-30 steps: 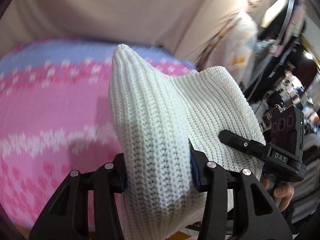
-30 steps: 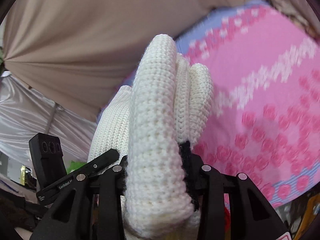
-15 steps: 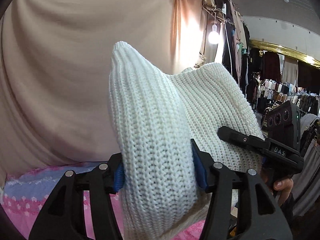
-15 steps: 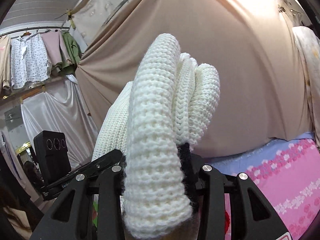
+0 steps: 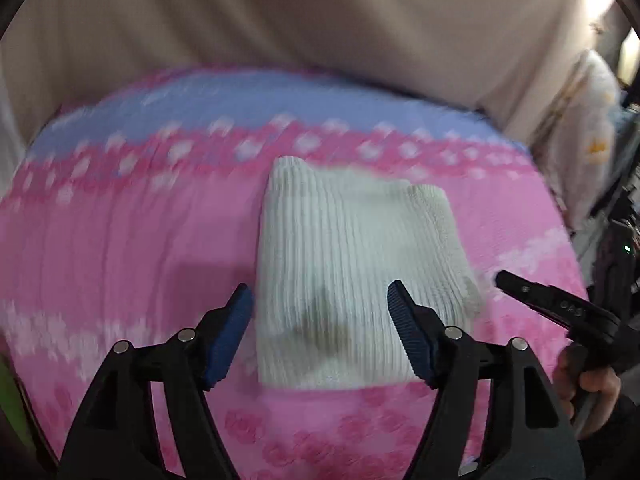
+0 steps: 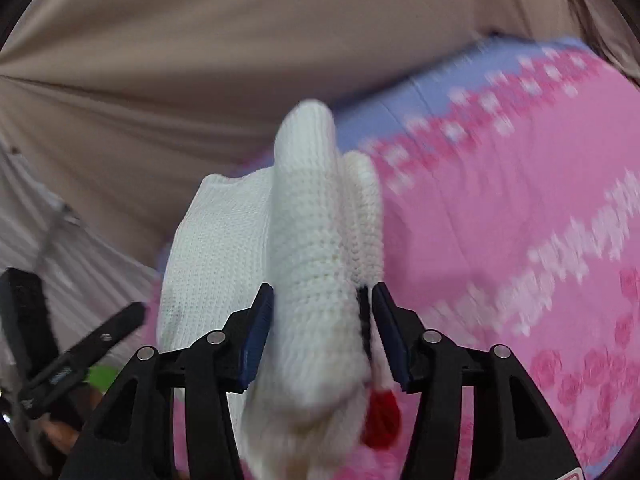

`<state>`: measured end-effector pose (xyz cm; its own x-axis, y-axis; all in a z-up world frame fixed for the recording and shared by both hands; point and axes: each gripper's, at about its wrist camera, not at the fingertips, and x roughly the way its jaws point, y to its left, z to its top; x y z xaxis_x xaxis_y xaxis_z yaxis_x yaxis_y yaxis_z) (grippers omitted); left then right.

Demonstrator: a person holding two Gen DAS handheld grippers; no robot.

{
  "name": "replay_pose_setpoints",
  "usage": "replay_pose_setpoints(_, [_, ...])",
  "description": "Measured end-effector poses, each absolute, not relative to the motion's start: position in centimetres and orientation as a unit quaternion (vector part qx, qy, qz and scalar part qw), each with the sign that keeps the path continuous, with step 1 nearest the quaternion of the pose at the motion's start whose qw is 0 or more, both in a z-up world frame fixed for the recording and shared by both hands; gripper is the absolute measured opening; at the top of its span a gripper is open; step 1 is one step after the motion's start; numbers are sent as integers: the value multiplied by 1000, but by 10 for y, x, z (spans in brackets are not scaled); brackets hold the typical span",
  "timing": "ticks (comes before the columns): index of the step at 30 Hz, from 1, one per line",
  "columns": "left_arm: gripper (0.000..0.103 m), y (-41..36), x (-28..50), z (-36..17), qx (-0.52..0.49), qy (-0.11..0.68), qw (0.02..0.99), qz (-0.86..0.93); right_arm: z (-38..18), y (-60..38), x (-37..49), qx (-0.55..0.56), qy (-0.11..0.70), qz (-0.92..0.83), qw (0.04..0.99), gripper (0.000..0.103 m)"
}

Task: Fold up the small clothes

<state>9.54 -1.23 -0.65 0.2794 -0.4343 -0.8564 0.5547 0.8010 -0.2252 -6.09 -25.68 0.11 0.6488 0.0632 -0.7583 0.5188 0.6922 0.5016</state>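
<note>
A white ribbed knit garment (image 5: 344,276) lies folded on the pink flowered bed cover (image 5: 120,248). My left gripper (image 5: 320,312) is open just above its near edge, with nothing between the blue pads. In the right wrist view the same white knit (image 6: 312,264) stands bunched between my right gripper (image 6: 324,328), whose pads sit close on either side of it; the frame is blurred and I cannot tell whether they still pinch it. A red bit (image 6: 382,420) and a black edge of the garment show low by the right pad.
A beige curtain (image 5: 320,20) hangs behind the bed. The other gripper (image 5: 560,308) and the hand holding it show at the right of the left wrist view. Hanging clothes (image 5: 588,132) are at the far right.
Both grippers swung down from the curtain to the bed. The left gripper opened and let the knit drop flat on the cover. The right pads have spread slightly.
</note>
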Motion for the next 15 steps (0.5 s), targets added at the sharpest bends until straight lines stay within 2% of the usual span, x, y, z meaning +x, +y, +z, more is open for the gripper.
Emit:
replay_pose_setpoints(1, [64,0,96,-22,37,532,793,-296,-34,-258,-67,379,429,-159,805,36])
replay_pose_setpoints(3, [68,24,96,-31,-33,542,796,-268,-53,-260,-83,403,432,-164,790,37])
replay_pose_setpoints(5, [77,27,102,-23,-70,528,804,-265,-44,-269,-97,415,411,-162,796,51])
replay_pose_setpoints(6, [81,23,107,-17,-78,521,808,-264,-36,-275,-98,408,402,-166,802,67])
replay_pose_setpoints(7, [86,15,114,-13,-84,516,810,-266,-31,-279,-97,402,394,-171,808,77])
replay_pose_setpoints(9, [92,1,131,-17,-90,512,808,-277,-33,-291,-82,411,393,-160,807,79])
replay_pose_setpoints(11, [92,-12,137,-27,-82,524,802,-275,-49,-296,-63,424,416,-141,792,79])
replay_pose_setpoints(13, [89,-27,147,-57,-73,556,778,-282,-68,-293,-44,427,441,-130,779,79])
replay_pose_setpoints(14, [83,-29,140,-65,-69,568,770,-282,-81,-290,-34,435,453,-119,769,79])
replay_pose_setpoints(15, [63,-32,139,-80,-66,589,751,-292,-89,-286,-28,446,460,-110,760,79])
